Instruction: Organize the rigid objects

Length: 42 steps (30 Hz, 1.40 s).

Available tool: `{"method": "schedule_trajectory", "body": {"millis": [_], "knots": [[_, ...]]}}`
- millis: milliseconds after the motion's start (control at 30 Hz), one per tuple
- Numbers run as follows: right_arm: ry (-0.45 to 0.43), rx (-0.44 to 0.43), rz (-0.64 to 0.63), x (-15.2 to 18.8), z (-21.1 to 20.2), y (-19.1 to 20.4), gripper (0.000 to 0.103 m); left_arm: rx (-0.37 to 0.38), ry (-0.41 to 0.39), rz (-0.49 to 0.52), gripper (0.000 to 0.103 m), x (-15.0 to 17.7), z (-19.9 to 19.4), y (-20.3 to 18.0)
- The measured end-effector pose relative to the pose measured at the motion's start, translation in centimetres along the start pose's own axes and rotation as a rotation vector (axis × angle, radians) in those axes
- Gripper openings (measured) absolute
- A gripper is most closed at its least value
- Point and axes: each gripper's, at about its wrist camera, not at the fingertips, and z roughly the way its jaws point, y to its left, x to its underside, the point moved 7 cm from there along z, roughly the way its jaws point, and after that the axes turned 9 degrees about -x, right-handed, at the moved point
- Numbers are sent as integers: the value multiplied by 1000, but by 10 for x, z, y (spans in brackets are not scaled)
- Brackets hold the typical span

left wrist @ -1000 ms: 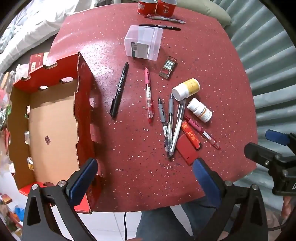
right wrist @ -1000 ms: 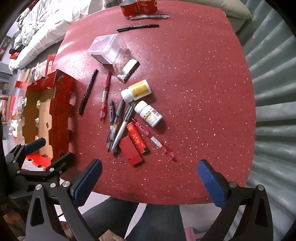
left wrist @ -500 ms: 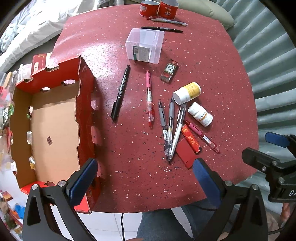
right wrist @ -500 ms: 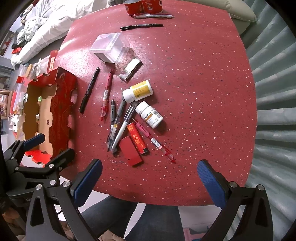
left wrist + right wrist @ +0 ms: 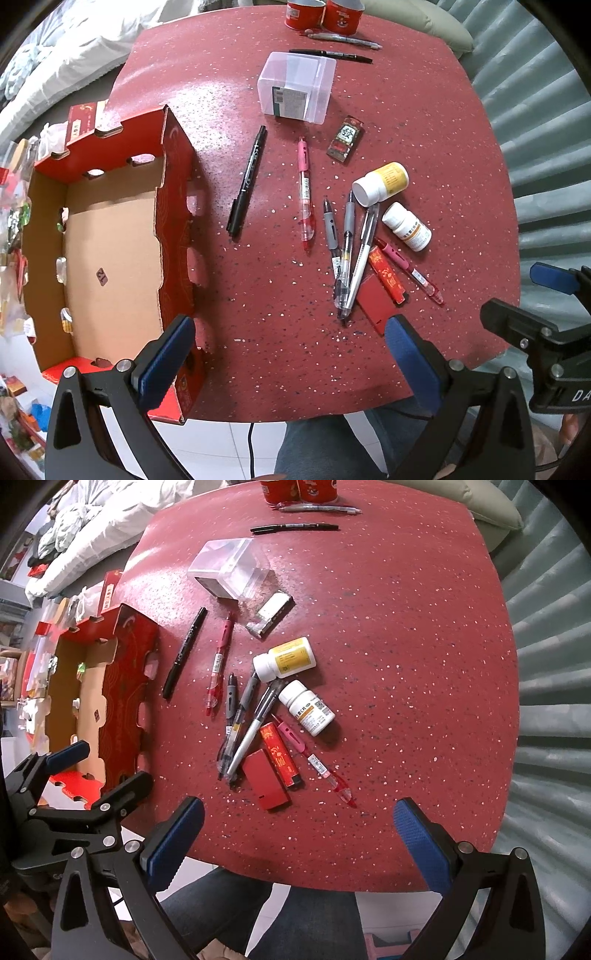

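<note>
The left hand-held gripper hangs at six o'clock over the near edge of the red desk, jaws spread wide and empty; the right hand-held gripper is the same, wide and holding nothing. At nine o'clock in the left wrist view an open red cardboard box sits on the desk's left edge. Toward the centre lie a black marker and a pink pen, apart. At three o'clock, a cluster: grey pens, a red lighter, a flat red case and two white pill bottles, close together. A clear plastic box rests at twelve o'clock.
</note>
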Motion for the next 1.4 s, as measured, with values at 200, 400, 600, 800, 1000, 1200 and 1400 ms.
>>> {"method": "schedule_trajectory", "body": {"millis": [200, 400, 600, 800, 1000, 1200, 1400], "knots": [[-7, 7, -27, -3, 1, 5, 103, 14, -15, -1, 103, -2, 0, -1], [2, 18, -37, -6, 1, 6, 103, 25, -22, 1, 103, -3, 1, -1], [-2, 15, -49, -10, 1, 9, 103, 27, -33, -3, 103, -7, 1, 1], [4, 17, -58, -13, 3, 10, 103, 29, -30, -10, 103, -10, 2, 2], [12, 20, -61, -15, 5, 10, 103, 41, -21, -12, 103, -11, 4, 1], [16, 17, -61, -17, 6, 9, 103, 29, -14, -11, 103, -13, 6, 0], [23, 16, -55, -19, 8, 6, 103, 21, -11, -4, 103, -17, 7, -2]]}}
